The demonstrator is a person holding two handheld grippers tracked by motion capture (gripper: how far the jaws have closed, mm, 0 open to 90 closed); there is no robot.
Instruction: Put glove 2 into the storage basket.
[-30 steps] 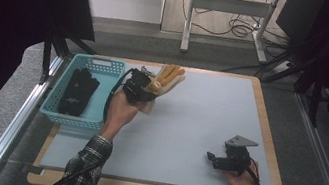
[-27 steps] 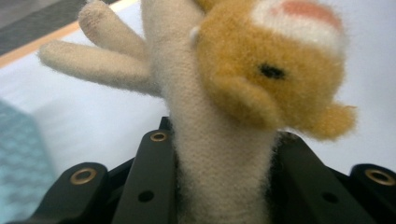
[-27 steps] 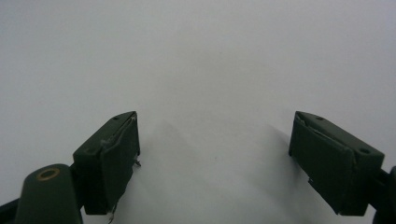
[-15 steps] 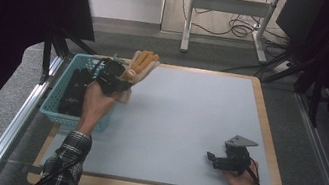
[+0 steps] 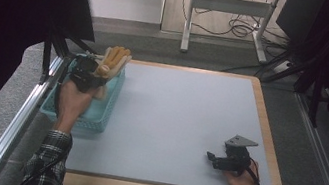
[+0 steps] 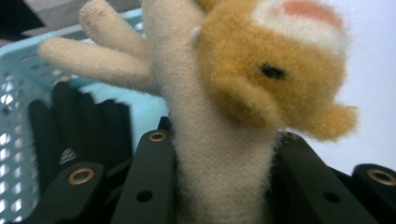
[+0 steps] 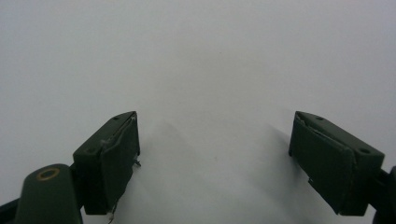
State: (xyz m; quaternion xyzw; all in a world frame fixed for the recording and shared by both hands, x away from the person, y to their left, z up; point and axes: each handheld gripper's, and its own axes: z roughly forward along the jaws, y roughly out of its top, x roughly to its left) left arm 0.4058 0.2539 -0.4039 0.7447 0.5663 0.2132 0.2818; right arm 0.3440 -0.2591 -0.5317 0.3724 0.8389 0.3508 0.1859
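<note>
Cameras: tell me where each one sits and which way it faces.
High view: above the person's side, looking forward and down on the table; both forearms show.
Left gripper view: on the left tongs, facing the plush glove above the basket.
Right gripper view: on the right tongs, facing bare table.
High and left gripper views share glove and basket.

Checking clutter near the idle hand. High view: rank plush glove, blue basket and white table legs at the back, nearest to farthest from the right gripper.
From the right gripper, near the mat's front right:
1. Blue basket, left edge of the mat.
2. Plush glove, held in the left gripper over the basket's far end.
3. White table legs, on the floor beyond the table.
</note>
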